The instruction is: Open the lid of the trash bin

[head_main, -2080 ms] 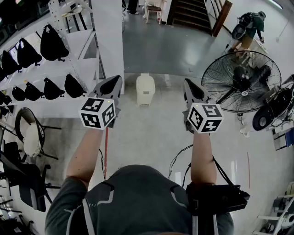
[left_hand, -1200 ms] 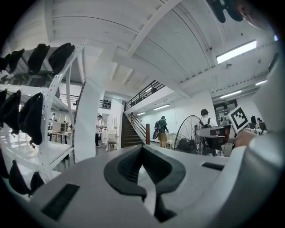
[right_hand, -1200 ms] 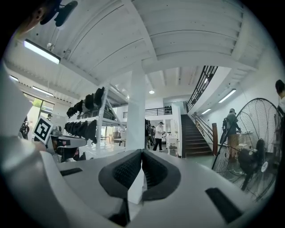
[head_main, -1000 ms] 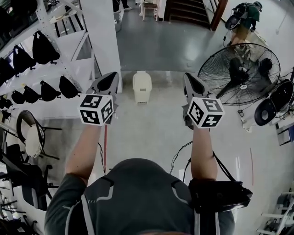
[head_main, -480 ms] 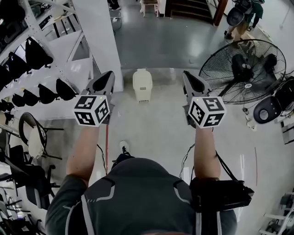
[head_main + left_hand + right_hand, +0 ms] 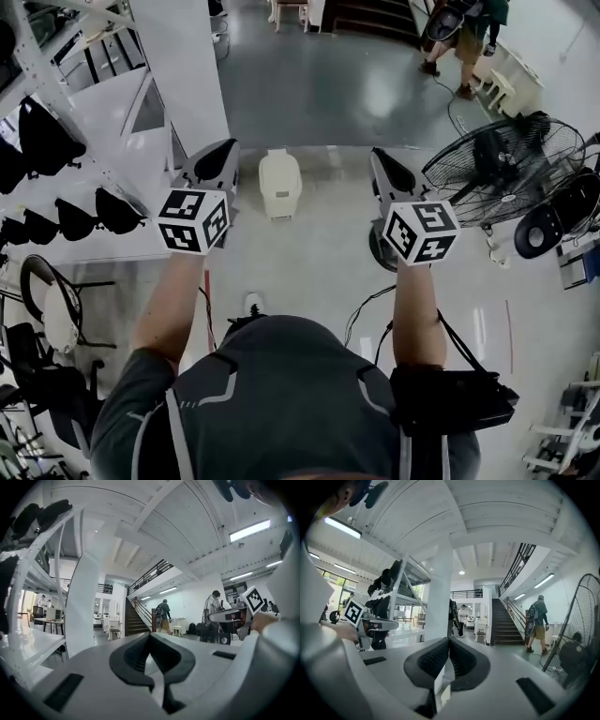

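1. Trash bin (image 6: pixel 279 192): cream, upright on the grey floor (image 6: pixel 309 272), ahead of the person and between the lines of the 2 grippers, well apart from both. Its lid (image 6: pixel 278 165) lies down, as far as the head view shows.
2. Left gripper (image 6: pixel 228 144): held level and pointing toward the bin. Its own view shows the dark pads (image 6: pixel 136 656) brought together at the tips, with nothing between them.
3. Right gripper (image 6: pixel 375 153): also level, parallel to the left. Its jaws are pressed together in its own view, and it is empty too.
4. Marker cubes (image 6: pixel 194 221) and (image 6: pixel 419 232): 1 on the rear of each gripper, above the person's bare forearms.
5. White pillar (image 6: pixel 183 66): just left of the bin, adjoining a white rack (image 6: pixel 112 159) hung with black bags (image 6: pixel 42 141).
6. Floor fan (image 6: pixel 502 169): to the right of the right gripper, with a smaller fan (image 6: pixel 542 232) beside it.
7. Black cable (image 6: pixel 361 314): on the floor below the right gripper.
8. Staircase (image 6: pixel 375 14): at the far end. A second person (image 6: pixel 459 37) stands near it.
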`<state>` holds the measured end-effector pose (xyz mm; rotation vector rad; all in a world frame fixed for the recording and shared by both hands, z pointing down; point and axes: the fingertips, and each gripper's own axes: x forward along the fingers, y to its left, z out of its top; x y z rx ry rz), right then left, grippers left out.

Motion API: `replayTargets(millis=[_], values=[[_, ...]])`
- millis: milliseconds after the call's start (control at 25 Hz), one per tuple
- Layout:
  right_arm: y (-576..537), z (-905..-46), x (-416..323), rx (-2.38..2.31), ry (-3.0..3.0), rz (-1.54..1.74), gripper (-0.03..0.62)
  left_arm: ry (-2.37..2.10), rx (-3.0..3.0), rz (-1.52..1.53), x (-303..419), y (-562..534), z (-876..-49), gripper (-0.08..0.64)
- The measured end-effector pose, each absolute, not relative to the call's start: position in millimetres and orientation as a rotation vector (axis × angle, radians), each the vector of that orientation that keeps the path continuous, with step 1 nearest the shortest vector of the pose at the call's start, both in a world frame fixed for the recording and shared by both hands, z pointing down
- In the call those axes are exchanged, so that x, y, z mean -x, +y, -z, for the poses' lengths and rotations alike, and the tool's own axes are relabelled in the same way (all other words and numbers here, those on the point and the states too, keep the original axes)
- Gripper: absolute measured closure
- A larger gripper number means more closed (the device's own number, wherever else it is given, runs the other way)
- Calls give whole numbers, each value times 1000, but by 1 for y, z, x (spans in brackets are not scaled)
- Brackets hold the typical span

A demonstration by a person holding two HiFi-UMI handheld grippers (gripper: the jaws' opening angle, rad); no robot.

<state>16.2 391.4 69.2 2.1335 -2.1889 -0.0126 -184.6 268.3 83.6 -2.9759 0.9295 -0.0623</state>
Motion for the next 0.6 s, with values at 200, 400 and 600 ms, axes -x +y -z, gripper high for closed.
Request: replayTargets(millis=[200, 400, 600], values=[[340, -70, -20, -2161, -2160, -8, 566, 880, 2982, 67, 173, 211, -82, 551], [299, -74, -12, -2159, -2134, -28, 566, 835, 2997, 59, 170, 165, -80, 551], [261, -79, -5, -2163, -2099, -47, 566, 831, 3034, 44, 180, 126, -89, 551]])
